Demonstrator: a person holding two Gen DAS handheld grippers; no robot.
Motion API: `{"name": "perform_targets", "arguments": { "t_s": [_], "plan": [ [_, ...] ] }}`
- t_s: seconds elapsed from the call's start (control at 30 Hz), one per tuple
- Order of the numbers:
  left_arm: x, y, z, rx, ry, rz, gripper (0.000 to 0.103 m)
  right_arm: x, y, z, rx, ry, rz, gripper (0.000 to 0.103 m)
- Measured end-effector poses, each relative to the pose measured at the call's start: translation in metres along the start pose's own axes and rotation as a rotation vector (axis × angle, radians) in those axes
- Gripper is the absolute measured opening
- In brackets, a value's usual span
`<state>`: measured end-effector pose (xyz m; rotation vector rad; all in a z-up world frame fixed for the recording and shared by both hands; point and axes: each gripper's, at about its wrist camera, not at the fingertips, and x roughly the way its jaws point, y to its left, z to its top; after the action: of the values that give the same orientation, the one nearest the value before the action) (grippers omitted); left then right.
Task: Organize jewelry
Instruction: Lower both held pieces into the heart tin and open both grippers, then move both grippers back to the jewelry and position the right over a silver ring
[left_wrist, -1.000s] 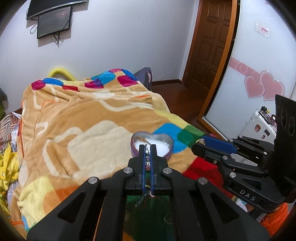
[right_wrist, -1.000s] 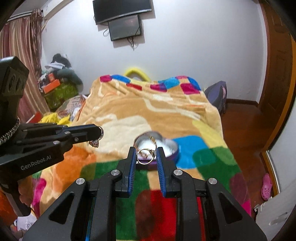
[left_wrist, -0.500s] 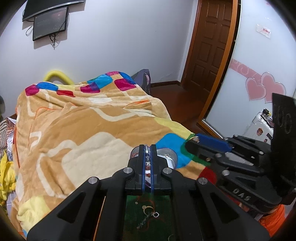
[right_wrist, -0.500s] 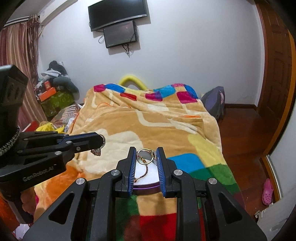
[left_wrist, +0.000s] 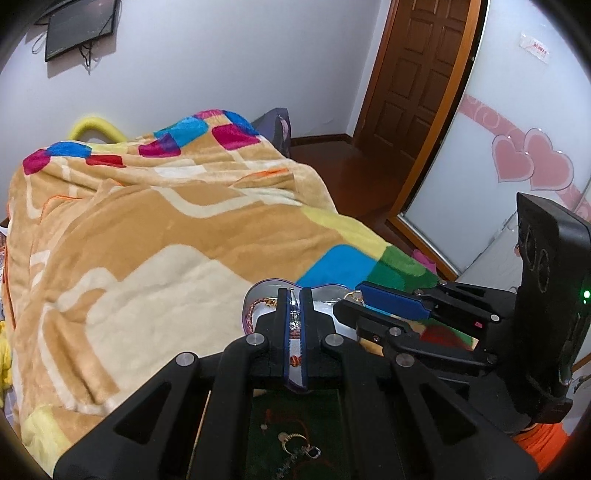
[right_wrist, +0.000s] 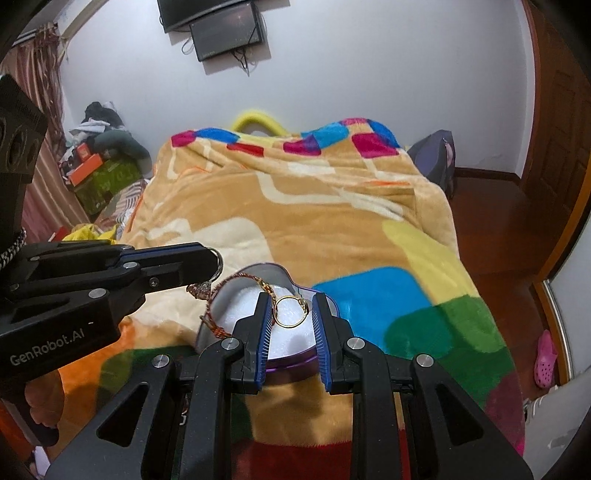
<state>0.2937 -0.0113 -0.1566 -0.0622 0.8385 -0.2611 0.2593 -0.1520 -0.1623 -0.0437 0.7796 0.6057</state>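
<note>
Heart-shaped box on the blanket near the bed's near edge, open blanket beyond. Right gripper pinches a gold ring over the box's white lining. Left gripper, closed on a silver ring, dangles a braided chain across the box's left rim

Plush, fuzzy blanket; shiny gold metal ring; glossy purple plastic box with white foam; matt black plastic tool.
</note>
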Motion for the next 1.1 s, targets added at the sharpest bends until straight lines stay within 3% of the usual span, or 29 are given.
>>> {"name": "perform_targets", "arguments": {
  "t_s": [0.27, 0.53, 0.73, 0.9, 1.1],
  "plan": [
    [0.016, 0.003, -0.001, -0.01, 0.043, -0.019, 0.002, 0.006, -0.001, -0.002, -0.007, 0.024, -0.003, 0.02],
    [0.01, 0.0, -0.001, 0.006, 0.038, -0.01, 0.003, 0.011, 0.002, 0.0, -0.024, 0.04, -0.02, 0.02],
    [-0.007, 0.0, 0.002, 0.006, 0.01, 0.01, 0.004, 0.01, 0.006, 0.002, -0.039, 0.053, -0.032, 0.021],
    [-0.027, 0.0, 0.001, 0.011, -0.018, 0.019, 0.006, -0.001, 0.009, 0.005, -0.044, 0.031, -0.043, 0.028],
    [-0.053, -0.001, -0.001, 0.015, -0.051, 0.038, 0.009, -0.023, 0.016, 0.009, -0.058, -0.007, -0.057, 0.028]
  ]
}}
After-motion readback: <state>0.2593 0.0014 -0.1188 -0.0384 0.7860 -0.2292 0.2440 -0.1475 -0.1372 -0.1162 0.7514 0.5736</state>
